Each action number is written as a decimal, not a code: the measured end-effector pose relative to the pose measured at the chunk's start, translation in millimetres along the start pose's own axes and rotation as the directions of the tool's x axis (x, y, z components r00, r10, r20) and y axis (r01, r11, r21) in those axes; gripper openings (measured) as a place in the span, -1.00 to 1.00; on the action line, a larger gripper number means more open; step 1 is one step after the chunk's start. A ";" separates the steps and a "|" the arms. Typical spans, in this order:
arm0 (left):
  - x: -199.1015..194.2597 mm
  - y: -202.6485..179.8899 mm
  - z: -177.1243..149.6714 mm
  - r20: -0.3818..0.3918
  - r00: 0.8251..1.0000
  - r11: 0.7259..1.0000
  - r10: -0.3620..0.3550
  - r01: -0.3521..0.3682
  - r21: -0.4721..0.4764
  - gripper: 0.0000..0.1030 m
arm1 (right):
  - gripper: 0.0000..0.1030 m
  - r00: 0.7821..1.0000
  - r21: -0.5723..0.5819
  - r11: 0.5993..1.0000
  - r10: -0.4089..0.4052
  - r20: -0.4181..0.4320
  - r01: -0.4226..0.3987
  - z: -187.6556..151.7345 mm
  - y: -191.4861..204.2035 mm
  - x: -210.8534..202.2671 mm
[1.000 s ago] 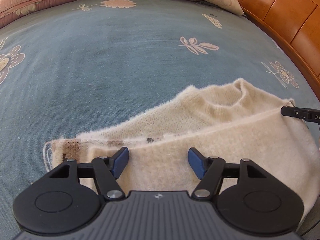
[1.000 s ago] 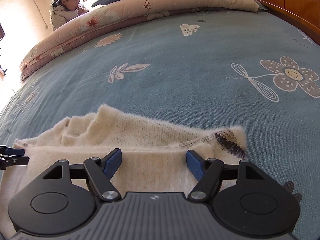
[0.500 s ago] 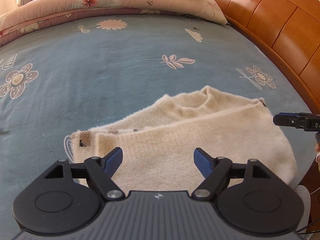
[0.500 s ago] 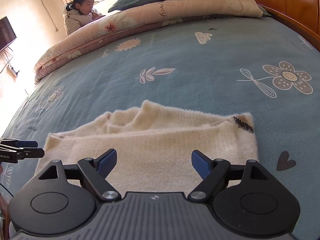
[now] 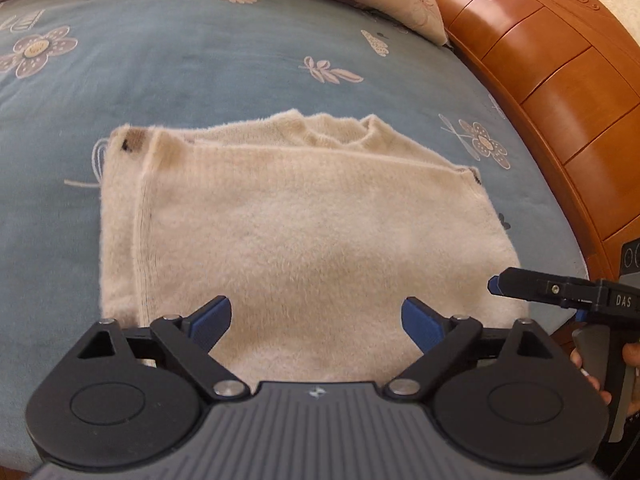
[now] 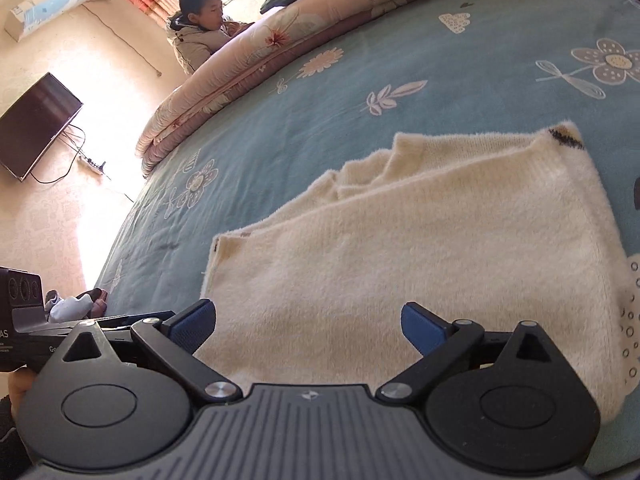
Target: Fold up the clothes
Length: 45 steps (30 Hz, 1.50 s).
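Note:
A cream fuzzy sweater (image 5: 312, 232) lies folded in a rough rectangle on the blue flowered bedspread (image 5: 168, 72); its collar and a dark-marked cuff show at the far edge. My left gripper (image 5: 316, 320) hovers above the sweater's near edge, its jaws opening, nothing between the blue pads. The right gripper's finger (image 5: 536, 286) pokes in from the right side. In the right wrist view the same sweater (image 6: 440, 248) fills the middle, and my right gripper (image 6: 306, 326) hangs over its near edge, jaws opening and empty. The left gripper's body (image 6: 24, 320) shows at the left.
An orange wooden headboard (image 5: 560, 92) runs along the right of the bed. A rolled quilt (image 6: 256, 64) and pillow lie at the far end, with a person (image 6: 196, 32) seated behind. A television (image 6: 36, 124) hangs on the wall; shoes (image 6: 76, 304) lie on the floor.
Both grippers have pulled back and up from the sweater and their jaws have spread wider. The folded sweater now lies flat on the bed, seen whole.

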<state>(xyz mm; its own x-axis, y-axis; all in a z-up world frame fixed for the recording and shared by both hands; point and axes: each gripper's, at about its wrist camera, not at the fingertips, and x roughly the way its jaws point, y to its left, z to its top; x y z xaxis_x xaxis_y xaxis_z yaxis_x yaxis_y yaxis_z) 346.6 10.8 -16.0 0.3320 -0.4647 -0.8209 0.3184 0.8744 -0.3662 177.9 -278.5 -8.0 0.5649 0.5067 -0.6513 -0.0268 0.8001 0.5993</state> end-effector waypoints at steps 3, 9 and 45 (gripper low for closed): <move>19.6 12.1 -32.8 -0.043 0.999 0.999 0.011 -0.012 -0.033 0.79 | 0.96 0.999 0.038 0.999 -0.027 -0.039 0.029 -36.5 -15.9 6.9; 14.3 27.9 -62.7 0.001 0.999 0.998 0.051 -0.051 -0.028 0.79 | 0.96 0.977 -0.005 0.978 -0.208 0.045 0.208 -81.5 -37.3 -11.8; 47.1 174.6 22.2 0.123 0.939 0.902 -0.320 0.342 -0.263 0.93 | 1.00 0.903 -0.312 0.847 -0.403 0.150 0.430 -72.5 -3.9 71.1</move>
<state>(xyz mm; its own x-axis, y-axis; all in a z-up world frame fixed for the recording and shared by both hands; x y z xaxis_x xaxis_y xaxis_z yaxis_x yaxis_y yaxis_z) 437.6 138.5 -108.8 0.3189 -0.7336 -0.6001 0.1676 0.6668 -0.7261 158.4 -222.3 -90.3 0.6444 0.0865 -0.7598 -0.0370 0.9959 0.0820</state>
